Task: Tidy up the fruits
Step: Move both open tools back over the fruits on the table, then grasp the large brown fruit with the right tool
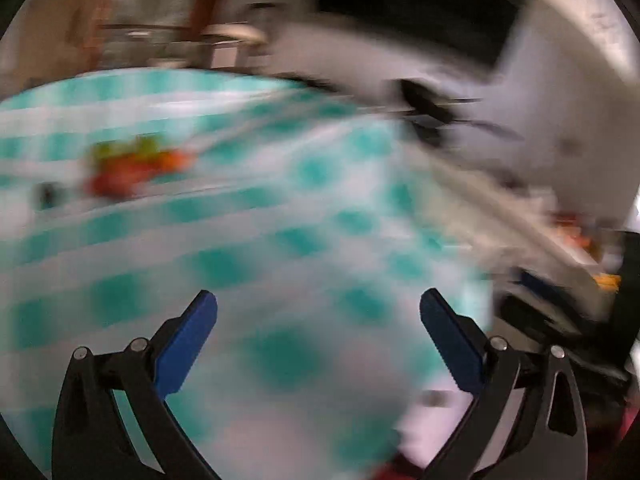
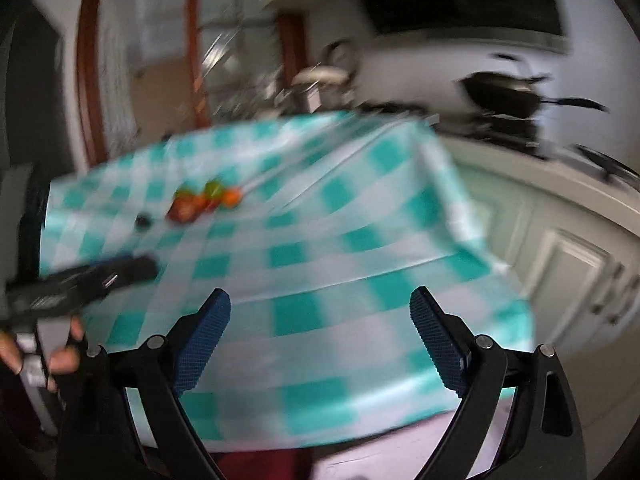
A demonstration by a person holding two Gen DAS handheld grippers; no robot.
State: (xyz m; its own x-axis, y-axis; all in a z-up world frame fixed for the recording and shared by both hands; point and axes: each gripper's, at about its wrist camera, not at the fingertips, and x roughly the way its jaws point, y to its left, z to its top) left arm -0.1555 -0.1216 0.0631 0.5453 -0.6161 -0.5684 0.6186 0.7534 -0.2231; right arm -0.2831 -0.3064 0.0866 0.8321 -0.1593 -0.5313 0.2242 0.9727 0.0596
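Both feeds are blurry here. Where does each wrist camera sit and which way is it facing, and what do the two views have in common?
Left wrist: on the left gripper, angled down across the teal-and-white checked tablecloth; only its own open blue-padded fingers show.
Right wrist: on the right gripper, angled down over the same cloth toward a dark pan; open fingers, plus a hand holding the other gripper at left.
Shared: the cloth and a blurred red, orange and green fruit cluster.
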